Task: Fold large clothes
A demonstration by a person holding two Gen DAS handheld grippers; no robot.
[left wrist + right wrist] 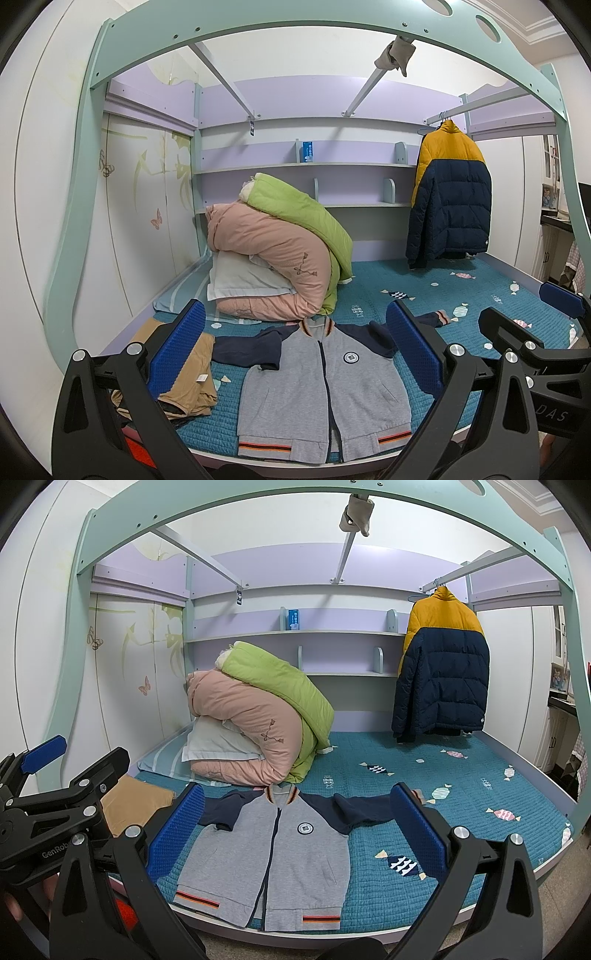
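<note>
Both grippers, left gripper and right gripper, hover with jaws released before the grey knit jacket, "GenRob" lettering alongside.

"GenRob" on the left tool, "DAS" on the right tool

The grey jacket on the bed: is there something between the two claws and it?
Nothing visible blocks the way. The grey jacket lies flat, front up, on the teal bedcover, and both the left claw and the right claw are open above its near part. The tan garment lies beside it, on the left.
</note>
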